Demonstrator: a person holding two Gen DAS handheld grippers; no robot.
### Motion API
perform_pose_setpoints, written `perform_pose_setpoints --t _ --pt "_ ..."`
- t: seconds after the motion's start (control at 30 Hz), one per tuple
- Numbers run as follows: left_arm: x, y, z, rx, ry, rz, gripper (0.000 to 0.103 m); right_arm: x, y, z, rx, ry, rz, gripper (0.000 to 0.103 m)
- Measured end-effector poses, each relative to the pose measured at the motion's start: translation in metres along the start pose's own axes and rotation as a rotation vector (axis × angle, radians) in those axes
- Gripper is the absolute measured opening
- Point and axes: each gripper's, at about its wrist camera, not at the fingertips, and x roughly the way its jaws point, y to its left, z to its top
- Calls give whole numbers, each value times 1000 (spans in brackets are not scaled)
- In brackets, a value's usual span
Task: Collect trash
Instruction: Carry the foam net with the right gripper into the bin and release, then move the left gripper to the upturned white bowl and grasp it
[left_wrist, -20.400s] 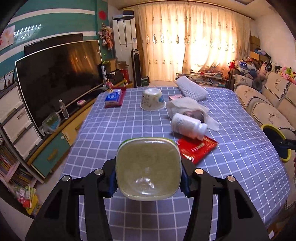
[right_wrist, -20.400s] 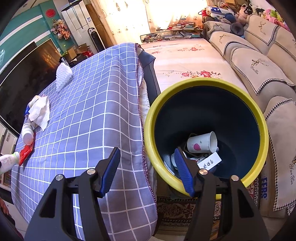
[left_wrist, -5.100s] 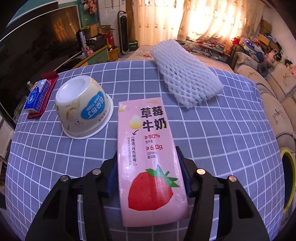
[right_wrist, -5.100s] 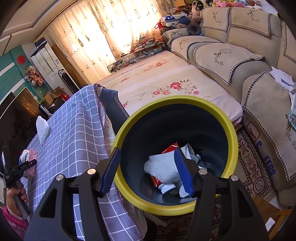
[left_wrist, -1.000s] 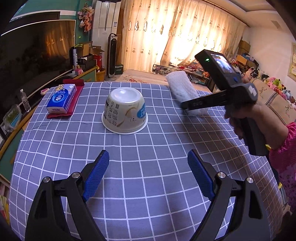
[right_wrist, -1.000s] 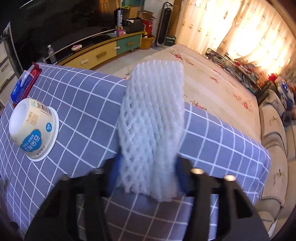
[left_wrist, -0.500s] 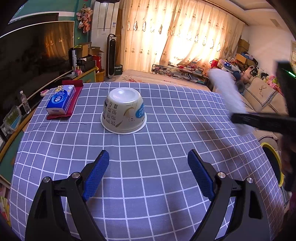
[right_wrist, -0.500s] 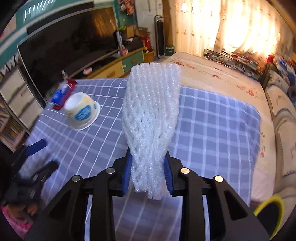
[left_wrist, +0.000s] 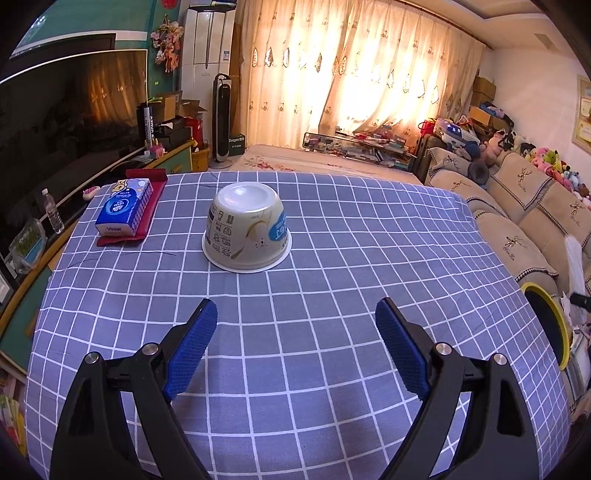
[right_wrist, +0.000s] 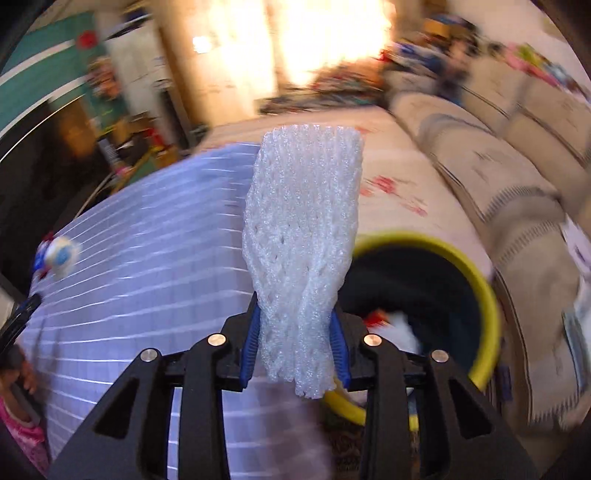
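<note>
The white foam fruit-net sleeve (right_wrist: 301, 236) is standing clamped in the right gripper (right_wrist: 295, 345), nearing the yellow-rimmed dark bin (right_wrist: 476, 284) just ahead-right for dropping, while the left gripper (left_wrist: 295, 349) is gaping toward the upturned cream paper bowl (left_wrist: 246, 229).

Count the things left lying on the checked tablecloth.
3: an upturned bowl near the middle, a blue tissue pack at the far left, and a red packet under that pack. The foam net is off the cloth, clamped in the right gripper.

table, checked cloth (left_wrist: 332, 258) | upturned bowl (left_wrist: 246, 232) | tissue pack (left_wrist: 125, 206) on red packet (left_wrist: 146, 201)
</note>
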Motion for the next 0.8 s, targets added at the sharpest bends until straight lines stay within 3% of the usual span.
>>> perform_pose_setpoints --t 0.13,0.23,0.3,0.47,0.8 --pt "0 -3 -1 16 -1 7 86 14 -47 -8 94 36 -72 37" --pt "1 -7 -2 27 1 11 86 25 -65 -17 137 65 -81 46" --pt "4 -8 -3 30 5 12 86 29 -69 -21 157 65 -83 59" --pt "6 -9 -4 35 12 13 87 23 -71 -18 202 27 -79 70" --pt "7 -10 -5 39 13 15 87 -2 -56 -15 182 -41 -50 77"
